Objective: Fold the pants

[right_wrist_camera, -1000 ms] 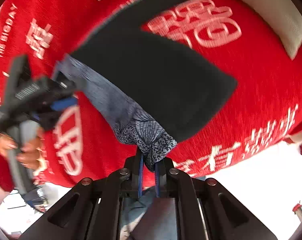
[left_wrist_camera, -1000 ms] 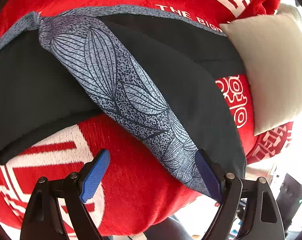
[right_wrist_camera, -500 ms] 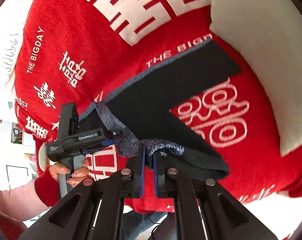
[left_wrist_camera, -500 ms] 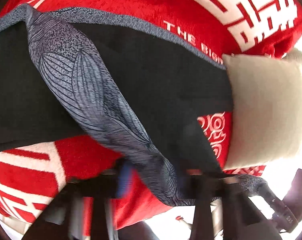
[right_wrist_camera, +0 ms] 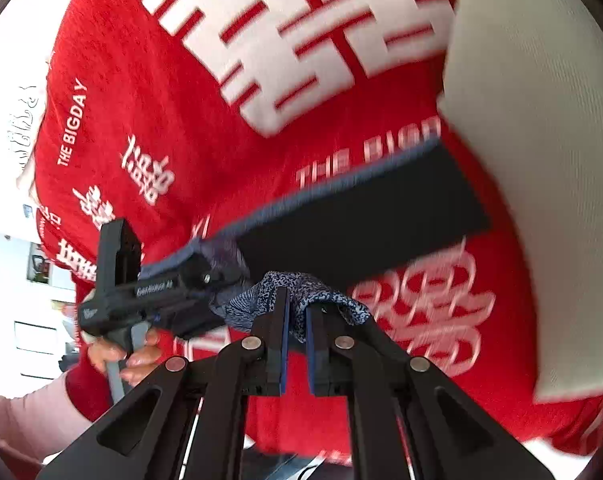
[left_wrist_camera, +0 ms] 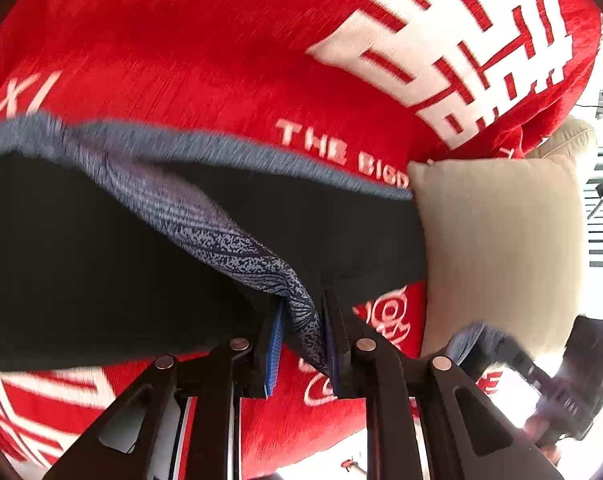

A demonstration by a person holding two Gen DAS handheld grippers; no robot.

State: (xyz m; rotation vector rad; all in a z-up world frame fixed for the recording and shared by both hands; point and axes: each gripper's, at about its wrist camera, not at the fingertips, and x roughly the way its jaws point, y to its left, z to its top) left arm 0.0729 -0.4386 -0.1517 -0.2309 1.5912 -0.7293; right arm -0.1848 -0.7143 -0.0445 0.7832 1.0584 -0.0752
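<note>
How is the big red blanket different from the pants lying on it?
The red blanket is bright red with white letters and symbols, while the pants are black with a grey patterned band. The blanket lies spread underneath; the pants rest on top, partly lifted. Both grippers pinch the pants' patterned band, not the blanket. Both are soft cloth.
</note>
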